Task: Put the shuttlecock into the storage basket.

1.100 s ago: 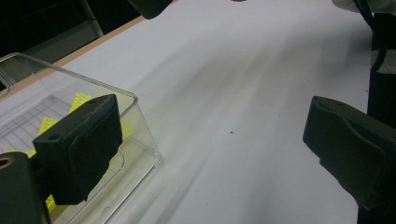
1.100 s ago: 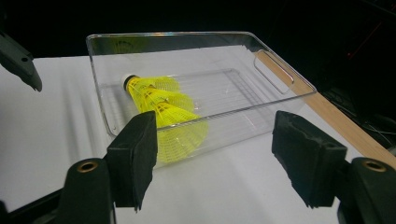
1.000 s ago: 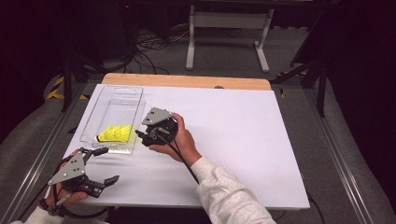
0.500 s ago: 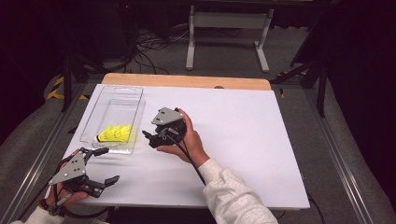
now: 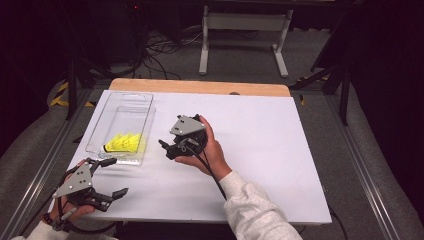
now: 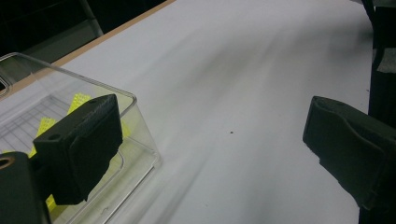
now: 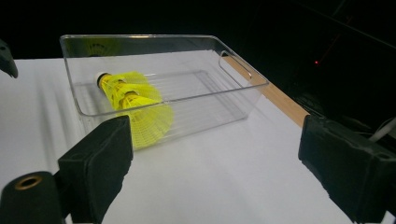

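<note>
Table: a white table [image 5: 260, 150] with a wooden strip along its far edge, standing on a dark floor with cables and a metal stand beyond it.

Tray: a clear plastic tray [image 5: 122, 107] lies on the left half of the table, its long side running near to far. From the right gripper view its walls are see-through and its far half is bare [image 7: 233, 84].

Shuttlecocks: yellow shuttlecocks [image 5: 122, 144] lie stacked on their sides in the near end of the tray, white cork end toward the left. In the right gripper view at least two yellow skirts show nested, one behind the other [image 7: 135, 105]; I cannot tell the full count.

Right gripper: the right gripper [image 5: 167, 147] is held above the middle of the table, just right of the tray, pointing left toward it. Its jaws stand wide apart with nothing between them; its own view looks at the tray and shuttlecocks through the gap.

Right hand: the right hand [image 5: 210, 150] wraps the gripper body from the right, a white sleeve [image 5: 255, 210] trailing to the near edge.

Left gripper: the left gripper [image 5: 112, 177] sits at the near left corner of the table, beside the tray's near end. Its jaws are spread wide and empty; in its own view one jaw overlaps the tray's corner [image 6: 135, 100].

Left hand: the left hand [image 5: 70, 207] grips it from below at the near edge.
</note>
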{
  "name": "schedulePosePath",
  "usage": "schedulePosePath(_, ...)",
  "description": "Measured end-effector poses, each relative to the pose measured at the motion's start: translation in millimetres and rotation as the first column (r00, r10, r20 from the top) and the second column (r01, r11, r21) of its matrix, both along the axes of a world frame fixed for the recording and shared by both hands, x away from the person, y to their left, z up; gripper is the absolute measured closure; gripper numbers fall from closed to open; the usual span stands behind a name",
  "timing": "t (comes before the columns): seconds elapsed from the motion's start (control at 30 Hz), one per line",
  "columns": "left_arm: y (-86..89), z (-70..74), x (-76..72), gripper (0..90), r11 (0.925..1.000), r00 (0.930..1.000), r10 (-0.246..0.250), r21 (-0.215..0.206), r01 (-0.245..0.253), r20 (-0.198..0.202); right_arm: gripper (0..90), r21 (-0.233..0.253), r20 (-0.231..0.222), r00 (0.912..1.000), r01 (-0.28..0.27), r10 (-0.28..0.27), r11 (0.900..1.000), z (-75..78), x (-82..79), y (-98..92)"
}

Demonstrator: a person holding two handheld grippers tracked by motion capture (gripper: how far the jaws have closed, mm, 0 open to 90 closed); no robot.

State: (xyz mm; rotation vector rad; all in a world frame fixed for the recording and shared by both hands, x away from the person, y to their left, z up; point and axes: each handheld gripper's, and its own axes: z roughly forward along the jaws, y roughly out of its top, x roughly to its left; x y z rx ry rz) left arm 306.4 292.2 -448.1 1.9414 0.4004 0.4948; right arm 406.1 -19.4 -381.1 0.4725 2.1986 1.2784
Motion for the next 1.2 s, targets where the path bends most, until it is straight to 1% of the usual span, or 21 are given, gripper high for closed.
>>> schedulePosePath(0.17,-1.7,0.0,0.5,5.6,1.0000,1.0000,-0.002,-0.002,0.002,-0.004,11.0,-0.002,0.001,1.0000,0.007,-0.007,1.000,-0.4,-2.2,-5.8)
schedulePosePath(0.2,-2.0,0.0,0.6,5.6,1.0000,1.0000,-0.001,-0.001,0.001,-0.003,10.7,-0.009,0.005,0.9999,0.012,-0.012,1.000,-0.5,-2.8,-7.0)
schedulePosePath(0.4,-3.9,0.6,2.2,5.6,1.0000,1.0000,-0.001,-0.006,0.001,-0.005,9.8,0.018,-0.007,1.0000,0.007,-0.006,1.000,-2.6,-7.7,-15.6)
schedulePosePath(0.47,-4.5,1.0,2.7,5.6,0.9999,1.0000,0.001,-0.010,-0.001,-0.005,7.0,-0.007,-0.001,1.0000,0.000,0.000,1.000,-4.5,-10.3,-17.3)
schedulePosePath(0.5,-4.8,1.1,2.7,5.6,0.9999,1.0000,0.001,-0.010,-0.001,-0.004,8.3,-0.012,0.004,1.0000,0.002,-0.002,1.000,-4.9,-11.3,-18.2)
schedulePosePath(0.6,-4.5,1.1,4.8,5.6,0.9999,1.0000,-0.003,-0.012,0.003,-0.006,7.8,-0.019,0.009,1.0000,0.001,-0.001,1.000,-6.5,-14.0,-22.1)
schedulePosePath(0.67,-5.0,1.2,4.6,5.6,0.9999,1.0000,-0.002,-0.011,0.002,-0.004,7.3,-0.019,-0.002,1.0000,0.002,-0.002,1.000,-7.4,-15.0,-24.2)
schedulePosePath(0.73,-5.9,1.1,4.0,5.6,0.9999,0.9999,-0.010,-0.012,0.010,-0.006,7.3,-0.024,0.007,1.0000,0.003,-0.003,1.000,-8.9,-17.5,-25.5)
schedulePosePath(0.8,-5.1,2.1,4.3,5.5,1.0000,1.0000,-0.006,-0.006,0.006,0.003,6.8,-0.056,0.033,0.9994,0.004,-0.002,0.998,-9.2,-20.8,-27.7)
schedulePosePath(0.83,-3.4,2.7,4.6,5.4,0.9995,1.0000,-0.004,-0.033,0.004,-0.005,7.2,-0.048,0.037,0.9993,0.007,-0.005,0.999,-9.4,-22.1,-29.6)
schedulePosePath(0.87,-2.4,3.3,5.0,5.7,0.9992,1.0000,-0.005,-0.041,0.005,-0.007,7.1,-0.043,0.026,0.9997,0.004,-0.003,0.999,-10.2,-22.8,-31.1)
schedulePosePath(0.9,-2.4,3.6,4.6,5.8,0.9996,1.0000,0.001,-0.028,-0.001,0.001,7.1,-0.039,0.022,0.9998,-0.002,0.002,0.999,-10.3,-24.6,-33.1)
schedulePosePath(0.93,-2.0,3.8,4.5,5.7,0.9996,1.0000,0.002,-0.029,-0.002,0.000,8.0,-0.009,0.015,0.9999,0.002,-0.002,1.000,-10.4,-26.5,-36.2)
schedulePosePath(0.97,-1.7,3.5,5.1,5.7,0.9992,1.0000,0.000,-0.041,0.000,-0.007,8.0,-0.005,0.013,0.9999,0.010,-0.010,1.000,-10.4,-28.1,-37.7)
schedulePosePath(1.0,-2.3,2.7,6.4,5.7,0.9994,0.9999,0.001,-0.036,-0.002,-0.010,7.2,-0.036,0.027,0.9996,0.012,-0.011,0.999,-10.5,-29.6,-37.2)
schedulePosePath(1.03,-2.9,2.3,7.0,5.7,0.9998,1.0000,-0.004,-0.021,0.004,-0.008,7.3,-0.060,0.035,0.9993,0.015,-0.012,0.998,-10.8,-31.5,-37.6)
schedulePosePath(1.07,-2.9,2.3,7.0,5.6,0.9998,1.0000,-0.004,-0.021,0.004,-0.008,7.3,-0.060,0.035,0.9993,0.015,-0.012,0.998,-10.8,-31.5,-37.6)
schedulePosePath(1.1,-4.0,2.9,7.2,5.6,1.0000,1.0000,-0.001,-0.009,0.001,0.001,7.3,-0.055,0.029,0.9996,0.009,-0.007,0.998,-11.0,-32.6,-39.5)
schedulePosePath(1.13,-3.3,3.2,8.3,5.4,0.9996,1.0000,-0.006,-0.026,0.006,-0.006,7.4,-0.060,0.041,0.9991,0.011,-0.009,0.998,-11.8,-35.2,-43.4)
schedulePosePath(1.17,-3.3,3.2,8.3,5.5,0.9996,1.0000,-0.006,-0.026,0.006,-0.006,7.4,-0.060,0.041,0.9991,0.011,-0.009,0.998,-11.8,-35.2,-43.4)
schedulePosePath(1.2,-3.7,2.3,9.3,5.5,0.9998,1.0000,0.002,-0.022,-0.002,-0.010,7.5,-0.075,0.060,0.9980,0.027,-0.022,0.997,-12.6,-37.5,-46.9)
